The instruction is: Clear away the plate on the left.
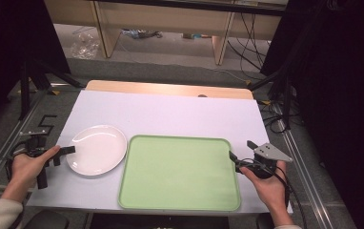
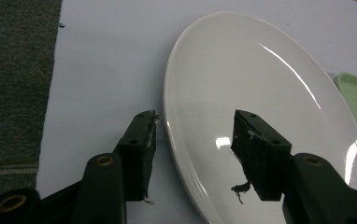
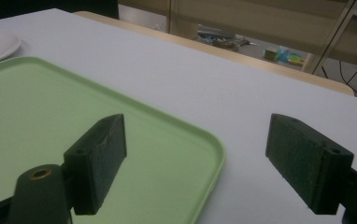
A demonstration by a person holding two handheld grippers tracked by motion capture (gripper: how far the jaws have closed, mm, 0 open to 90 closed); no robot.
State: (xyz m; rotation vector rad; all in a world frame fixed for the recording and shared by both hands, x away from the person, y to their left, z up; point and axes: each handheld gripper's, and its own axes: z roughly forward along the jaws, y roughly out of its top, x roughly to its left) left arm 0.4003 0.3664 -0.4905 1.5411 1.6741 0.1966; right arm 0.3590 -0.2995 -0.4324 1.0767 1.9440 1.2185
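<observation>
One white table point(image 1: 170, 114) bears plate point(image 1: 96, 149) and green tray point(image 1: 180, 171)

Bare tabletop point(image 1: 170, 112) beyond plate point(image 1: 97, 149)

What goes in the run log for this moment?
left tool: astride plate rim, not clamped | right tool: open across tray edge | plate: on table, left of tray

A lab or test workspace, not a home. A white-topped table point(image 1: 170, 114) stands on grey carpet point(image 1: 170, 71), flanked by black curtains point(image 1: 342, 95) and black stand legs point(image 1: 27, 90). Beyond the table, loose cables point(image 1: 251, 33) trail across the floor beneath plain wooden benches point(image 1: 166, 19). Metal rails point(image 1: 308, 171) run along the table's sides.
</observation>
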